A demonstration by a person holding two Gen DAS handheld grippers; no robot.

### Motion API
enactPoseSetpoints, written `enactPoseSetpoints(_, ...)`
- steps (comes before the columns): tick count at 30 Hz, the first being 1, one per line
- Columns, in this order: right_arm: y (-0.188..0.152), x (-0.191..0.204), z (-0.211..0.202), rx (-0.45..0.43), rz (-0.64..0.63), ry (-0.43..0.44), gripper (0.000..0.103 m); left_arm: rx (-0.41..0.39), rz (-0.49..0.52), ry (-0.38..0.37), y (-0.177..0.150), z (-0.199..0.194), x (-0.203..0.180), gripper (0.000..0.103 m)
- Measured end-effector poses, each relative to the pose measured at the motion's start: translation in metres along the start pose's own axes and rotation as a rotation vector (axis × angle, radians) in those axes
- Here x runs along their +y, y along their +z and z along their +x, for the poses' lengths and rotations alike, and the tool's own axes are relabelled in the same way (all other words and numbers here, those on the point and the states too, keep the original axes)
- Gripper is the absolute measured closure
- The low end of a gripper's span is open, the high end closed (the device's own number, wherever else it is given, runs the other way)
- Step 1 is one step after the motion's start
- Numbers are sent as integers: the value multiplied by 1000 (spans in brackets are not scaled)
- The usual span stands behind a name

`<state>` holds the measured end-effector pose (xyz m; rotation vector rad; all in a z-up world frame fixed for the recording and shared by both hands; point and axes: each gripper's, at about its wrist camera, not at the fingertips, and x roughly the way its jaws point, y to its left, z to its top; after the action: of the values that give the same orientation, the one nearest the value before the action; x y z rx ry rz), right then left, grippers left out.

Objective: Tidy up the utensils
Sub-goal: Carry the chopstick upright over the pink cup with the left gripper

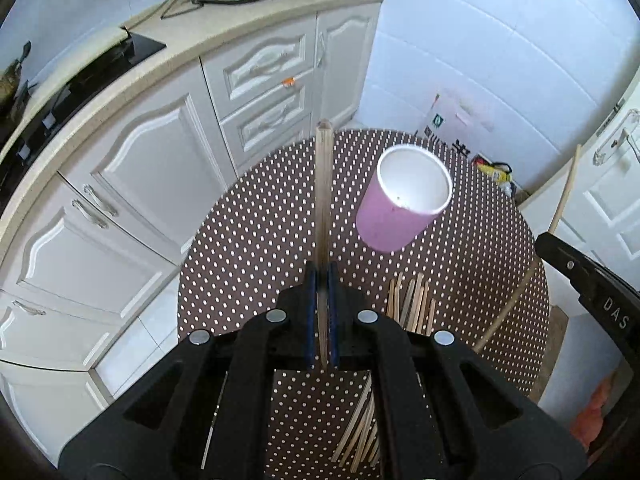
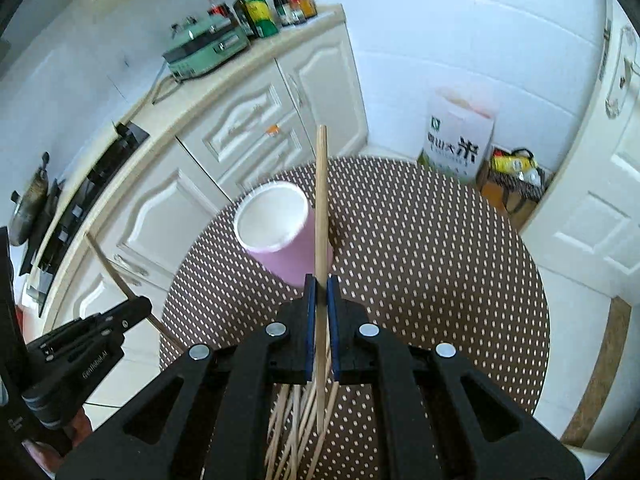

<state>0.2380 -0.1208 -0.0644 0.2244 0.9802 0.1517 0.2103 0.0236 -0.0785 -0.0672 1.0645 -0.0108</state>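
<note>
Both grippers hold one wooden chopstick each, above the dotted round table [image 1: 248,216].

Left gripper [image 1: 322,276] is closed tight on a chopstick [image 1: 323,184]; right gripper [image 2: 321,284] is closed on another chopstick [image 2: 321,200]. More chopsticks [image 1: 412,300] lie loose on the table near the empty pink cup [image 1: 404,200], which stands upright.
</note>
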Motion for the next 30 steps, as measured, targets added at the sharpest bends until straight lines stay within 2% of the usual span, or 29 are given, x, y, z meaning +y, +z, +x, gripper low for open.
enactPoseSetpoints(10, 35, 8, -19, -117, -34, 29, 98, -75, -17, -22, 30, -23, -8, 97)
enactPoseSetpoints(14, 48, 8, -26, -159, -35, 36, 98, -124, 4, -12, 45, -33, -10, 97)
enactPoseSetpoints(20, 72, 11, -36, -224, -41, 43, 98, -161, 12, -43, 69, -46, -6, 97)
enactPoseSetpoints(30, 96, 18, -40, -277, -52, 56, 98, -202, 26, -106, 105, -65, -2, 97)
